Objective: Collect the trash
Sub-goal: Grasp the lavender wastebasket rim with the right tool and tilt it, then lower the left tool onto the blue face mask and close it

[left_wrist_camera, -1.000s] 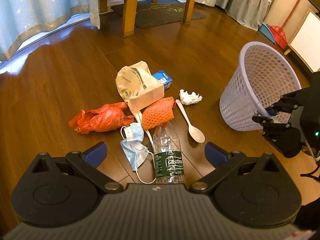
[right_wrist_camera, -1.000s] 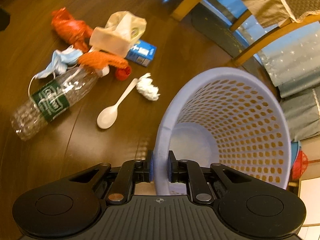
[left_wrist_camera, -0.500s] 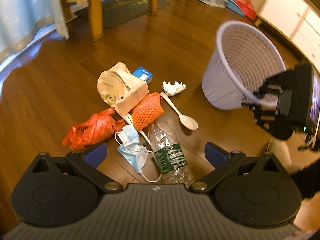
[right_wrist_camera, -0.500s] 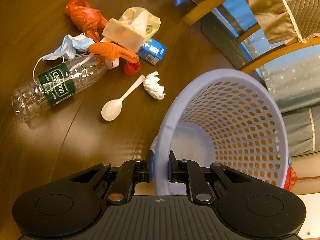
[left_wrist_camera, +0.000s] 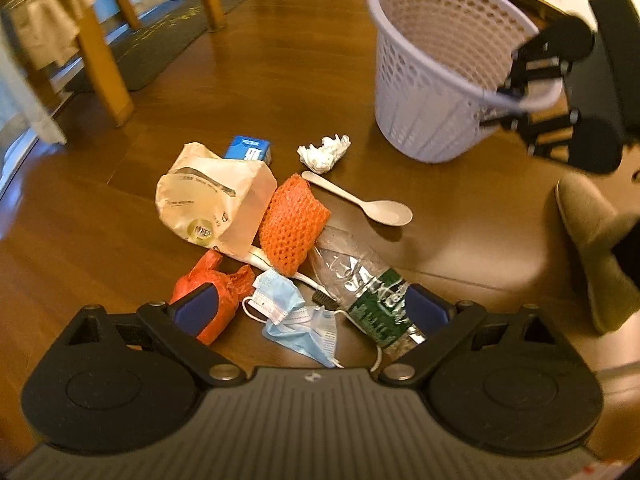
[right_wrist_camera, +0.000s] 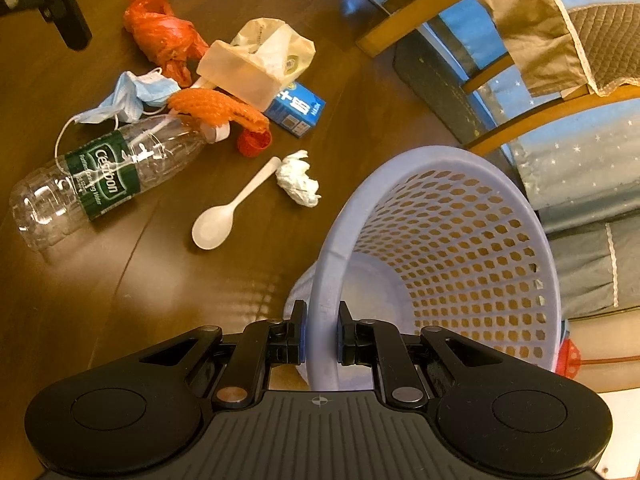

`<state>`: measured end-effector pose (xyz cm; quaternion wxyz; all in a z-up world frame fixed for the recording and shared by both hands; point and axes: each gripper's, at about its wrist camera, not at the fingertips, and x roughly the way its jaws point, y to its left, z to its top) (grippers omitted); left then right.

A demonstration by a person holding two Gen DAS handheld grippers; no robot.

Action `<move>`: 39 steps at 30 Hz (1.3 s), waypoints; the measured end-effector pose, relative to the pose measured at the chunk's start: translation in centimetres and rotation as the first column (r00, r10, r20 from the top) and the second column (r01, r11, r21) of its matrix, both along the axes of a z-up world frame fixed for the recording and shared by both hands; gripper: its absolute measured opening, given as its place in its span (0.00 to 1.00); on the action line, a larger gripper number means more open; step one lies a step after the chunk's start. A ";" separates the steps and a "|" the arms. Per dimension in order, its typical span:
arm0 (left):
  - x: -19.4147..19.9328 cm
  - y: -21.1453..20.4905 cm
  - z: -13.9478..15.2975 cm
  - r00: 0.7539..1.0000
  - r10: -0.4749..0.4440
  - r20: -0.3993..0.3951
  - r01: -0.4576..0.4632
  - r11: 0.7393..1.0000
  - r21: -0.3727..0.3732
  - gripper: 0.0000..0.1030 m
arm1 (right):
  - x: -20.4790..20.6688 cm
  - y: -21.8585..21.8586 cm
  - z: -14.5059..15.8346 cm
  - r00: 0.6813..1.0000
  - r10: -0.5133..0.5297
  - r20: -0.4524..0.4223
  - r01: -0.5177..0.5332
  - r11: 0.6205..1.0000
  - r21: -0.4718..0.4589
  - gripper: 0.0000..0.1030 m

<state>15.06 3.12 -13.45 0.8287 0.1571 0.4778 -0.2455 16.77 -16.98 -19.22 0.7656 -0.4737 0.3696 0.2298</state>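
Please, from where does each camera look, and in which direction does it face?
Left wrist: on the left tool, facing down at the floor litter; its closing fingers straddle the face mask, and the right tool shows.
Right wrist: on the right tool, facing down, shut on the basket rim.
Both views share the basket, bottle and spoon.

Both wrist views downward, sharing floor litter

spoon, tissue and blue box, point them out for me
spoon (right_wrist_camera: 212, 229), right wrist view, on its bowl
tissue (right_wrist_camera: 298, 182), right wrist view, on its crumpled middle
blue box (right_wrist_camera: 296, 109), right wrist view, on its printed top face
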 end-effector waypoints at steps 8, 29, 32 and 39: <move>0.7 0.7 -4.7 0.998 -0.064 -0.022 0.064 0.997 0.031 0.87 | 0.6 -0.3 0.0 1.000 -0.017 -0.009 0.017 1.000 0.009 0.10; 2.7 0.3 -11.4 0.997 -0.073 -0.028 0.076 0.989 0.127 0.43 | 0.4 0.7 -0.4 0.999 0.033 0.014 -0.032 0.999 -0.035 0.10; 3.0 0.2 -11.9 0.997 -0.080 -0.023 0.082 0.986 0.145 0.34 | 0.5 0.8 -0.4 0.999 0.033 0.014 -0.033 0.999 -0.036 0.10; 3.2 -0.1 -12.4 0.996 -0.088 -0.026 0.091 0.982 0.168 0.16 | 0.5 0.9 -0.3 0.999 0.031 0.015 -0.031 0.999 -0.032 0.10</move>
